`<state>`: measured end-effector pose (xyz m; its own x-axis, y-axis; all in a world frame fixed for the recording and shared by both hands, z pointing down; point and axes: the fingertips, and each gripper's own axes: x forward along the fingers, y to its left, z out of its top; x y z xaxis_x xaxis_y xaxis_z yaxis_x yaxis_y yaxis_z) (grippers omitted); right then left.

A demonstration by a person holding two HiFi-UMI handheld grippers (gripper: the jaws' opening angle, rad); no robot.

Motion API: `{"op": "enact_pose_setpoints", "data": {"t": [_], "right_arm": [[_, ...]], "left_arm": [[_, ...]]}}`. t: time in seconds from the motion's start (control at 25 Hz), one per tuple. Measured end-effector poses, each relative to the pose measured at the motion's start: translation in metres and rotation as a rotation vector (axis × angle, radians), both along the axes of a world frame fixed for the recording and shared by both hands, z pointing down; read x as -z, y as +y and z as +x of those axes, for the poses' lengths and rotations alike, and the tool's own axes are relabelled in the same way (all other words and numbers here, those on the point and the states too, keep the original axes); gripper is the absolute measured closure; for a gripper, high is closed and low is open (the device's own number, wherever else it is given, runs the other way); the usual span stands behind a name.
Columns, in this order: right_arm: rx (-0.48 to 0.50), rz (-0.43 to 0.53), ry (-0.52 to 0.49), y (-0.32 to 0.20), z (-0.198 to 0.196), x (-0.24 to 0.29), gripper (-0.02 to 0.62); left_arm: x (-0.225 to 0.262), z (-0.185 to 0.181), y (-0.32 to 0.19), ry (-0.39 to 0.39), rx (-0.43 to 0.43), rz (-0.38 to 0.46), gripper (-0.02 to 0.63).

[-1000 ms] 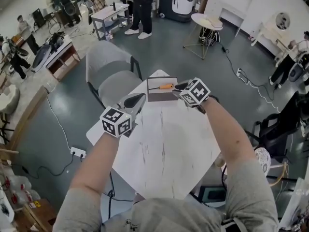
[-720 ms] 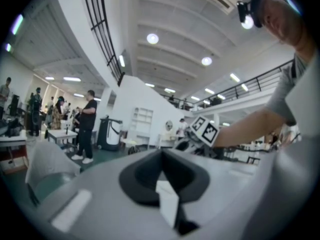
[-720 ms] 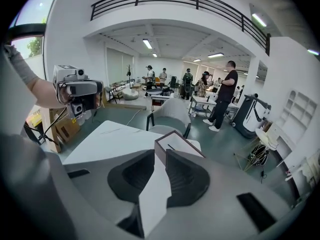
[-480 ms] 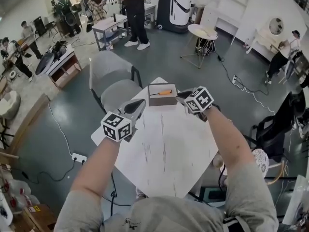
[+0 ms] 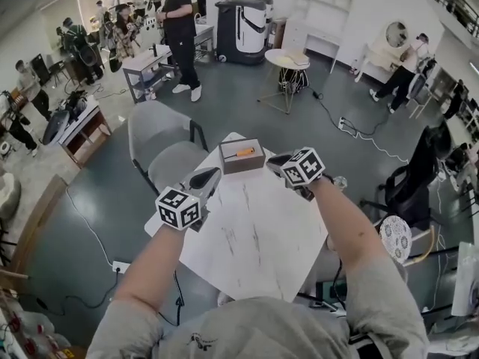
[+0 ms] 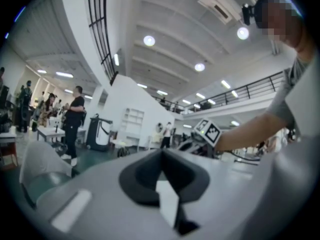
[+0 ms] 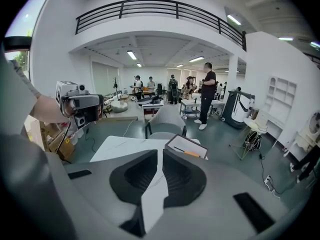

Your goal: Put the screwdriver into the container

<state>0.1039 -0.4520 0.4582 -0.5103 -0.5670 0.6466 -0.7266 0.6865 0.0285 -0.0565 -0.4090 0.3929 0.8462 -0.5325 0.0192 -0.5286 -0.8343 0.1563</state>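
An orange-handled screwdriver [image 5: 245, 152] lies inside the small brown open-topped container [image 5: 240, 164] at the far corner of the white table [image 5: 254, 238]. My right gripper [image 5: 277, 160] hovers just right of the container, shut and holding nothing. My left gripper [image 5: 205, 178] hangs over the table's left edge, also shut and empty. In the right gripper view the container [image 7: 176, 143] with the screwdriver [image 7: 190, 153] lies ahead beyond the shut right gripper [image 7: 161, 156]. The left gripper view looks level across the room over its own shut left gripper [image 6: 161, 155].
A grey chair [image 5: 166, 134] stands right behind the table's far left side. A round side table [image 5: 287, 60], a workbench [image 5: 146, 60] and several people stand farther back. A cable and a socket strip [image 5: 120, 265] lie on the floor at the left.
The head view has tilted up and shows more of the room. My right gripper has drawn a little back from the container. The screwdriver stays in the container.
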Motion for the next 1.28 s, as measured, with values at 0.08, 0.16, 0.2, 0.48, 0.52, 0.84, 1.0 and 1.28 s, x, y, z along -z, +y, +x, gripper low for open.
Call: {"op": "enact_pose_setpoints", "data": {"t": [0.08,0.16,0.2,0.48,0.52,0.84,1.0,1.28], "right_arm": [[-0.023,0.005,-0.016,0.008,0.005,0.007,0.56],[-0.037,0.01,-0.032,0.018,0.011,0.013,0.56],[-0.042,0.015,-0.038,0.025,0.016,0.015,0.561],[-0.059,0.056,-0.131,0.065,0.049,0.032,0.569],[-0.053,0.059,-0.137,0.069,0.051,0.033,0.569],[-0.022,0.096,-0.208,0.104,0.08,0.039,0.581],[-0.006,0.117,-0.231,0.126,0.097,0.046,0.584],[0.025,0.133,-0.324,0.163,0.105,0.061,0.586]], "left_arm": [[0.004,0.002,0.006,0.004,-0.011,0.001,0.602],[0.008,0.007,0.015,0.006,-0.015,-0.003,0.602],[0.009,0.01,0.021,0.005,-0.013,-0.004,0.602],[0.018,0.032,0.069,0.025,0.062,-0.015,0.602],[0.019,0.033,0.075,0.026,0.076,-0.019,0.603],[0.025,0.06,0.126,0.026,0.18,-0.016,0.602],[0.03,0.073,0.156,0.021,0.22,-0.006,0.603],[0.042,0.078,0.2,0.032,0.289,0.013,0.602]]}}
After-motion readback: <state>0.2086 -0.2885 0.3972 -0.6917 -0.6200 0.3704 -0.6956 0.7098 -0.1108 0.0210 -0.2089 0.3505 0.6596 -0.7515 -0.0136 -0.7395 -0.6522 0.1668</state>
